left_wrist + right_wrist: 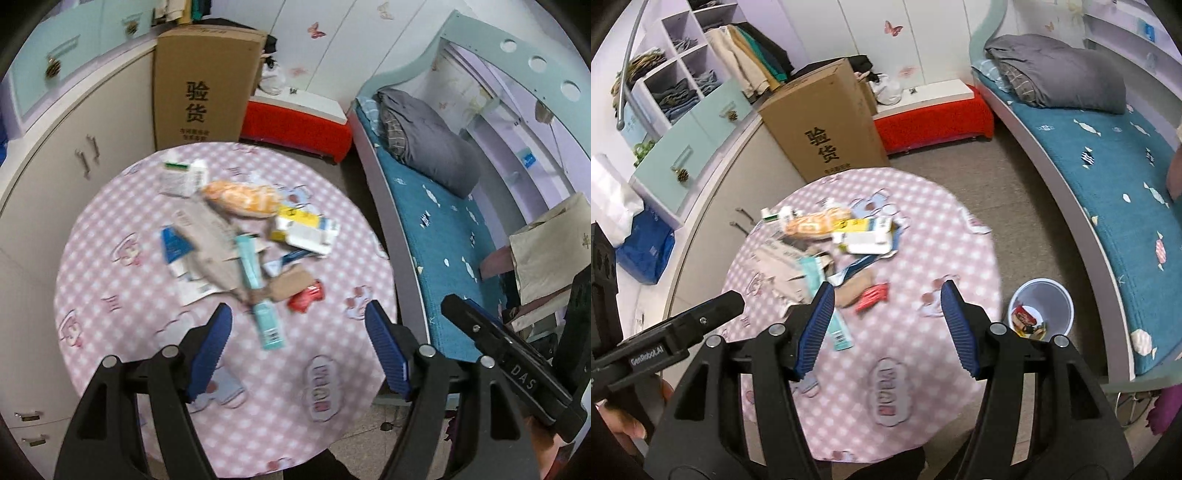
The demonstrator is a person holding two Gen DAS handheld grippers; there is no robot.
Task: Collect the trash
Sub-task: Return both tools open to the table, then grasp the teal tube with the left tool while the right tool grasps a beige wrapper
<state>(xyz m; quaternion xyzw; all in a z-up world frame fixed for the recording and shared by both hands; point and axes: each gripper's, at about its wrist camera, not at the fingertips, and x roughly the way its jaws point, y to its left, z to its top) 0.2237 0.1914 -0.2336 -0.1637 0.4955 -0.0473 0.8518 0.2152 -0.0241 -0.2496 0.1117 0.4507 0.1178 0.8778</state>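
A heap of trash lies on the round pink checked table (122,325) (923,229): an orange bag (242,197) (816,223), a grey paper bag (212,240), a teal tube box (260,299) (836,328), white and yellow cartons (304,229) (868,236), a red wrapper (306,297) (873,295). My left gripper (299,314) hangs open above the table's near side, nothing between its blue pads. My right gripper (888,295) is open too, empty, above the red wrapper. A white bin (1041,308) with some trash inside stands on the floor right of the table.
A tall cardboard box (207,85) (823,125) stands behind the table beside white cabinets (55,158). A red bench (295,123) sits at the back. A bed with a teal cover (439,236) (1108,184) runs along the right. The other gripper shows at each view's edge.
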